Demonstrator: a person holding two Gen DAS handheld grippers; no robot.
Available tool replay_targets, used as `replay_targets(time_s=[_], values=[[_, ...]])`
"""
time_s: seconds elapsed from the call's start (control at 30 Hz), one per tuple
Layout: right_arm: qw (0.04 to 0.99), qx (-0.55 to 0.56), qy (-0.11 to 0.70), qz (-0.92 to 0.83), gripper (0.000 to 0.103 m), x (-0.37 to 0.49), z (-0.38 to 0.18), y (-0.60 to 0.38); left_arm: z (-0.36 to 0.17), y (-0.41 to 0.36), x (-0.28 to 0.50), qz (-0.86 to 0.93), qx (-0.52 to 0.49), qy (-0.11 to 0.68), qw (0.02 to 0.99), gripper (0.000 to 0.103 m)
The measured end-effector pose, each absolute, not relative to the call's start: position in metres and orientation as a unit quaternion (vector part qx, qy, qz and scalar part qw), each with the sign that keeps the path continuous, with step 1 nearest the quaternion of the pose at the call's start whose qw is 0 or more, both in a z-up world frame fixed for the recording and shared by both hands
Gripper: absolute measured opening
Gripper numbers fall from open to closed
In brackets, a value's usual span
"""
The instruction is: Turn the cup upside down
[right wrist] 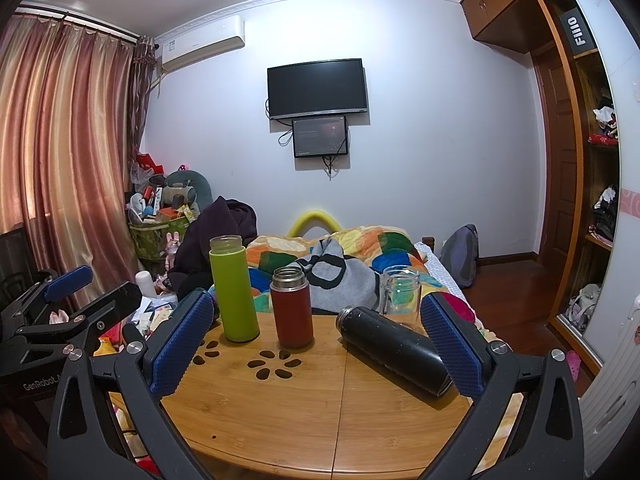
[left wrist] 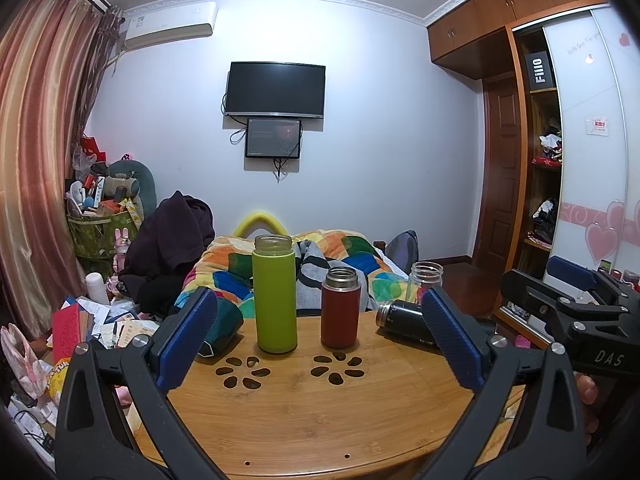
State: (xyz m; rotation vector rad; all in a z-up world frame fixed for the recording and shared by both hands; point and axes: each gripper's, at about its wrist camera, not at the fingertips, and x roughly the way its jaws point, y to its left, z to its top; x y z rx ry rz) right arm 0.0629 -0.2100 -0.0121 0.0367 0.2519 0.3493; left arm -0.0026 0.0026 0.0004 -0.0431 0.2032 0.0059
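Round bamboo table [left wrist: 320,420] with flower-shaped cutouts, set before a bed with patchwork quilt [left wrist: 344,252]. Left gripper [left wrist: 320,344] and right gripper [right wrist: 316,344] both spread wide, holding nothing, above near edge. Upright: green bottle [left wrist: 275,300], red flask [left wrist: 341,312], clear glass cup [right wrist: 400,296] at far right. Lying sideways: black flask [right wrist: 392,350].

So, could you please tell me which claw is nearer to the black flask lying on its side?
Right. The right claw is open with the black flask just inside its right finger; the left claw is centred further left, facing the green bottle.
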Motion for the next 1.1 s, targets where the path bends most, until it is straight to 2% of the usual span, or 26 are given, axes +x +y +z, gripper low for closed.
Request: replay_targets(time_s=[0.47,0.63,0.93,1.1], values=[[0.974,0.017,0.147,0.173,0.103,0.081,-0.023,-0.206,-0.016,0.023,0.029,0.010,-0.026,0.140,0.990,0.103],[0.972,0.017,0.167,0.167,0.103,0.097,-0.035,-0.208,-0.029,0.059,0.078,0.032,-0.018,0.196,0.980,0.103],[0.967,0.013,0.202,0.156,0.103,0.126,-0.057,-0.213,-0.086,0.141,0.196,0.034,-0.048,0.360,0.931,0.103],[0.963,0.013,0.223,0.153,0.103,0.141,-0.068,-0.213,-0.115,0.163,0.241,0.032,-0.049,0.407,0.911,0.103]])
